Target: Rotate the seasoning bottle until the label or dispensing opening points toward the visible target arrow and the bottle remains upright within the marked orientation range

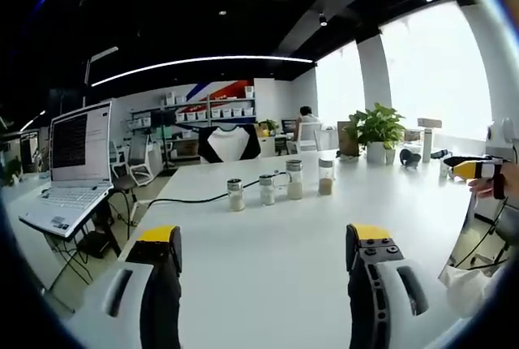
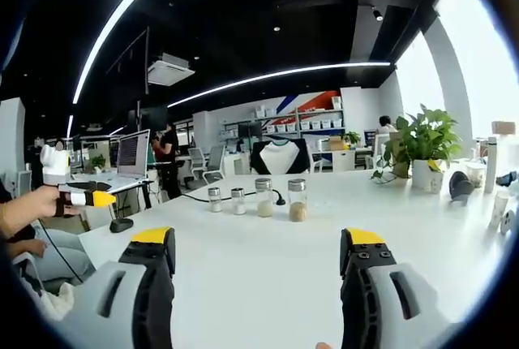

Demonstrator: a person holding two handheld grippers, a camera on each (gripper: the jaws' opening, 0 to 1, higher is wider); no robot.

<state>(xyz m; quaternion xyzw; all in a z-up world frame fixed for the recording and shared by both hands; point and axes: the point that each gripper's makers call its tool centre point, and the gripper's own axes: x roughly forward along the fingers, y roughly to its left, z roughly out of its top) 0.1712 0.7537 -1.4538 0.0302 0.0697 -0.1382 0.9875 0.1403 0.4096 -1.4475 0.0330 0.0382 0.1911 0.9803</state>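
Both tongs, left [image 1: 263, 256] and right [image 2: 258, 256], are hanging spread wide with nothing between them, pointing straight at a row of four seasoning bottles [image 1: 280, 183] standing upright mid-desk [image 1: 268, 284], well ahead of either. Neither looks clearly nearer, so either hand could go. The bottles are small clear jars with silvery caps, holding pale to tan stuff. Can't make out labels or any arrow. A laptop [image 1: 73, 166] and potted plant [image 1: 375, 131] are sitting further out.
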